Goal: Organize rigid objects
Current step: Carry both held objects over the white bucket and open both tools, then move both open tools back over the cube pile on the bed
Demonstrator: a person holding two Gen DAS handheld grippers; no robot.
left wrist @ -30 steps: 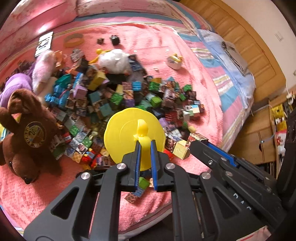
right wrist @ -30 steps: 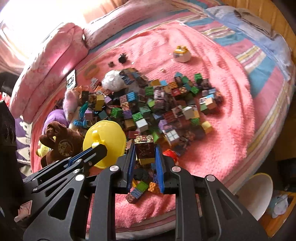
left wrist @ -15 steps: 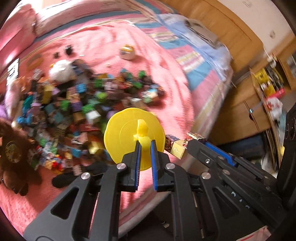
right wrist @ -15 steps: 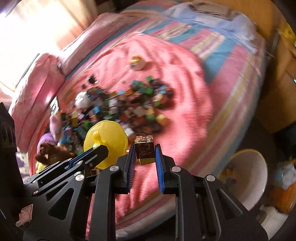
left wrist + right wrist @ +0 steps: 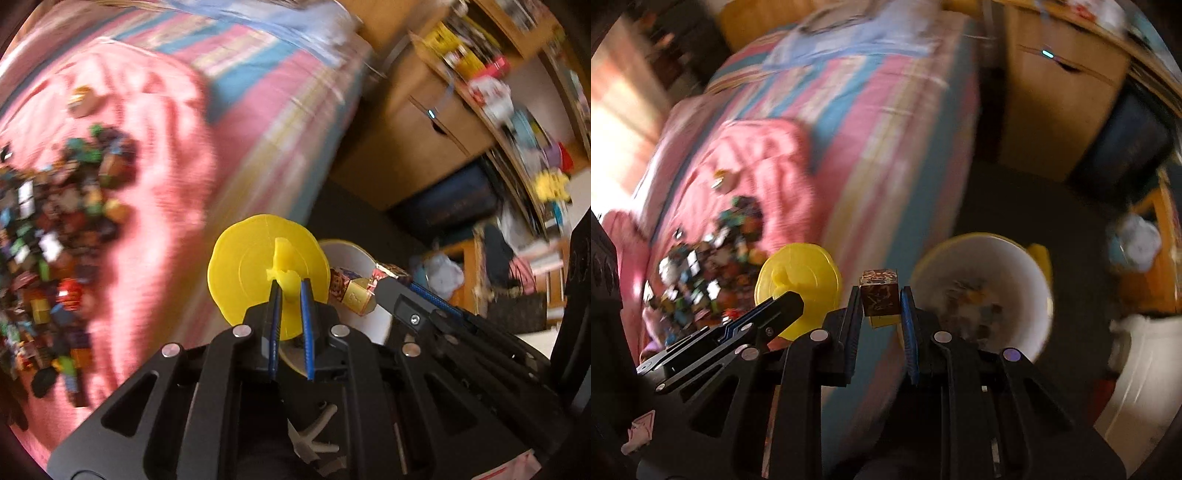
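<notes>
Pink blanket [image 5: 155, 206] covers the bed; wooden drawers [image 5: 417, 144] stand beyond. Blocks [image 5: 55, 236] lie heaped on the blanket, blurred. Left gripper [image 5: 290, 286] clamps the yellow lid [image 5: 240, 273]; right gripper [image 5: 880, 301] clamps a cube [image 5: 879, 295] beside the bowl [image 5: 1027, 273], whose contents are probably blocks.

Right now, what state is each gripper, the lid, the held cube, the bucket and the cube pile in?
Left gripper: shut on the yellow lid's knob.
Yellow lid: off the bucket, held upright in the air.
Right gripper: shut on the brown cube.
Brown cube: held off the bed, short of the bucket.
White bucket: uncovered, some cubes inside.
Cube pile: loose on the pink blanket.
</notes>
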